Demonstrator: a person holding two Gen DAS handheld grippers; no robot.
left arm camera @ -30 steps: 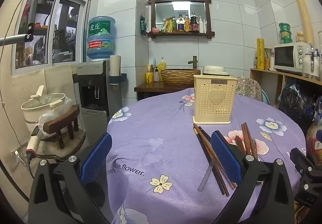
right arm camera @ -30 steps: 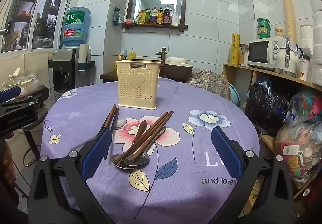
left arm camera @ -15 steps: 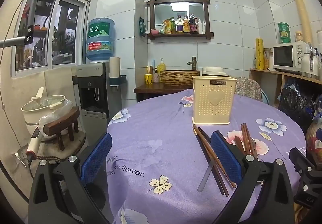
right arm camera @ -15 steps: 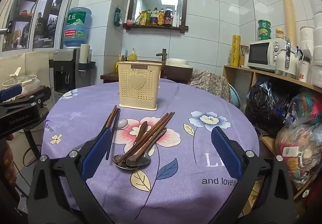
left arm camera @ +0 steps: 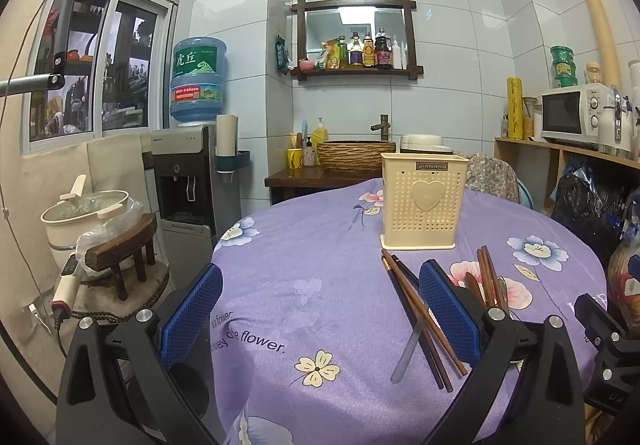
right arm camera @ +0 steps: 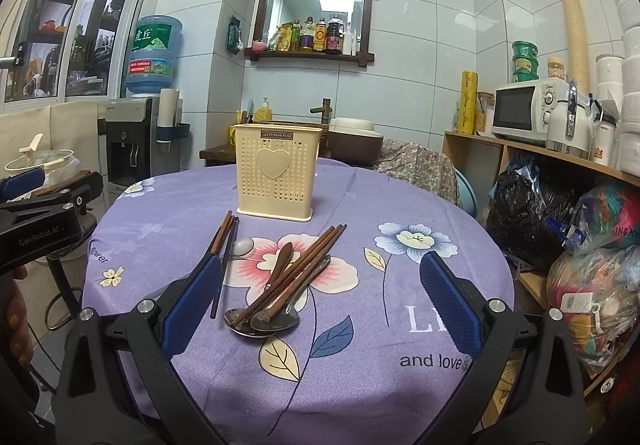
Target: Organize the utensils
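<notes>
A cream perforated utensil holder [right arm camera: 277, 177] with a heart stands upright on the purple flowered tablecloth [right arm camera: 360, 213]; it also shows in the left wrist view [left arm camera: 423, 201]. In front of it lie brown chopsticks [right arm camera: 298, 273] across metal spoons [right arm camera: 256, 321], and a second chopstick bunch [right arm camera: 222, 235] to the left. The left wrist view shows that bunch [left arm camera: 416, 309] with a pale spoon handle [left arm camera: 408, 351]. My right gripper [right arm camera: 320, 305] is open, just short of the spoons. My left gripper [left arm camera: 320, 309] is open and empty over the table's left part.
A water dispenser [left arm camera: 188, 181], a pot on a stool [left arm camera: 88, 217] and a wooden stool [left arm camera: 124, 249] stand left of the table. A shelf with a microwave [right arm camera: 528, 109] and bags [right arm camera: 532, 213] is to the right. The table edge is close below both grippers.
Both grippers have crept slightly forward towards the holder. Nothing was taken hold of or let go; the utensils have not moved.
</notes>
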